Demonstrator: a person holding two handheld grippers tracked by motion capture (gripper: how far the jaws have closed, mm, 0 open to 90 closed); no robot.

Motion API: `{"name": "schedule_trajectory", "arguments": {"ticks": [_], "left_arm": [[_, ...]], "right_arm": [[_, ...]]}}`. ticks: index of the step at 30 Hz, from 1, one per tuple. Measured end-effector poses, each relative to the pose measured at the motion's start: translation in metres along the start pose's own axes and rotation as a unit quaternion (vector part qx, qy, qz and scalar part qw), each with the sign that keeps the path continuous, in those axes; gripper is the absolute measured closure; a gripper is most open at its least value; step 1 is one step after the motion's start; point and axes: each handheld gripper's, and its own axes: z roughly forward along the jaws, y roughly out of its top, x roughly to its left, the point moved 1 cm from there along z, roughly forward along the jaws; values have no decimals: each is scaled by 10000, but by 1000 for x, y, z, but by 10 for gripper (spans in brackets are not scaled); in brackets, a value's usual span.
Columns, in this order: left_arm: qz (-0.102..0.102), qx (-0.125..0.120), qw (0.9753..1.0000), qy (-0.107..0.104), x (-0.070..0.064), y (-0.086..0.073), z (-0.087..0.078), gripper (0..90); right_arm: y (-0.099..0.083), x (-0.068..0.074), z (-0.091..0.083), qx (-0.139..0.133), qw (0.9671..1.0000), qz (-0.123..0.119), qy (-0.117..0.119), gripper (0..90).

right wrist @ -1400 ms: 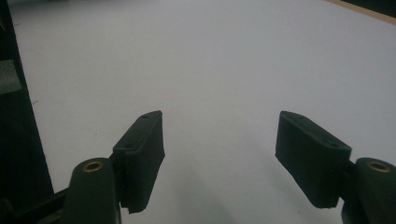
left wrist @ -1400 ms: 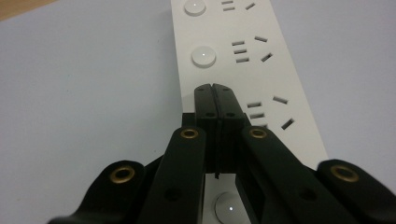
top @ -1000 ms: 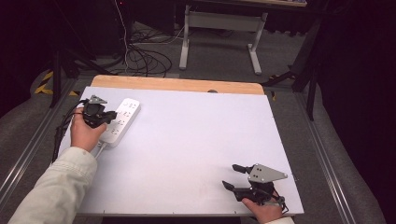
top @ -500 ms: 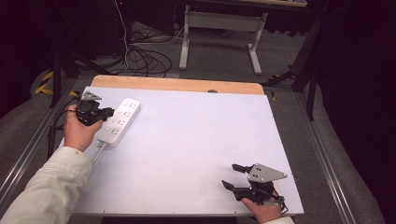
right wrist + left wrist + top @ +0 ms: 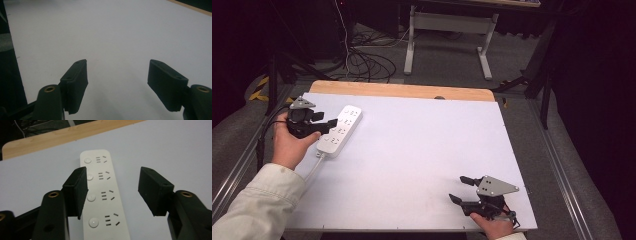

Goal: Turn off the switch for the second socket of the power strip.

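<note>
A white power strip [image 5: 339, 130] with several sockets lies at the left of the white table top [image 5: 422, 150], its cord running toward the front edge. My left gripper [image 5: 328, 122] hovers over the strip's left side, jaws open. In the left gripper view the power strip [image 5: 103, 200] lies under and between the spread jaws of the left gripper [image 5: 113, 188], nothing gripped. My right gripper [image 5: 462, 189] rests near the front right corner, open and empty. In the right gripper view the right gripper [image 5: 117, 82] stands over bare white table [image 5: 112, 37].
A wooden strip [image 5: 402, 91] borders the table's far edge. Beyond it are floor cables [image 5: 362, 55] and a desk frame [image 5: 447, 30]. Metal rails [image 5: 562, 170] run along both sides of the table.
My left gripper has drifted slightly left and back along the power strip's side. The right gripper has stayed put.
</note>
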Motion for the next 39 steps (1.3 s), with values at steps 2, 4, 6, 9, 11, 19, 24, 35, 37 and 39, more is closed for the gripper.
{"name": "schedule_trajectory", "arguments": {"ticks": [2, 4, 6, 9, 11, 19, 24, 35, 37, 39], "left_arm": [[28, -89, 9999, -80, -5, 1, -5, 369], [53, -123, 9998, -159, -11, 1, -10, 350], [54, -172, 9994, -279, -16, 1, -15, 343], [39, -303, 9984, -478, -25, 0, -24, 327], [-7, -345, 9975, -622, -30, -2, -29, 303], [176, -728, 9924, -976, -53, -19, -51, 232], [442, -778, 9882, -1241, -69, -32, -59, 189], [561, -868, 9795, -1730, -94, -65, -61, 143], [666, -925, 9779, -1754, -99, -73, -60, 143], [764, -940, 9768, -1765, -103, -80, -59, 143]], "right_arm": [[0, 0, 0, -6, 10000, -11, -3, 330], [0, -1, -1, 4, 10000, 8, -7, 330], [0, -1, -1, -8, 10000, 14, -6, 329], [0, -1, -1, 5, 10000, -1, 0, 329], [0, -1, -1, 6, 10000, -1, 1, 329], [0, 0, -1, -13, 10000, -6, 8, 329], [0, 0, -1, -12, 10000, -7, -2, 326], [0, 0, -1, -54, 10000, 19, 0, 319], [0, 0, -2, -53, 10000, 29, -6, 318], [0, 0, -2, -43, 10000, 28, -13, 318]]}}
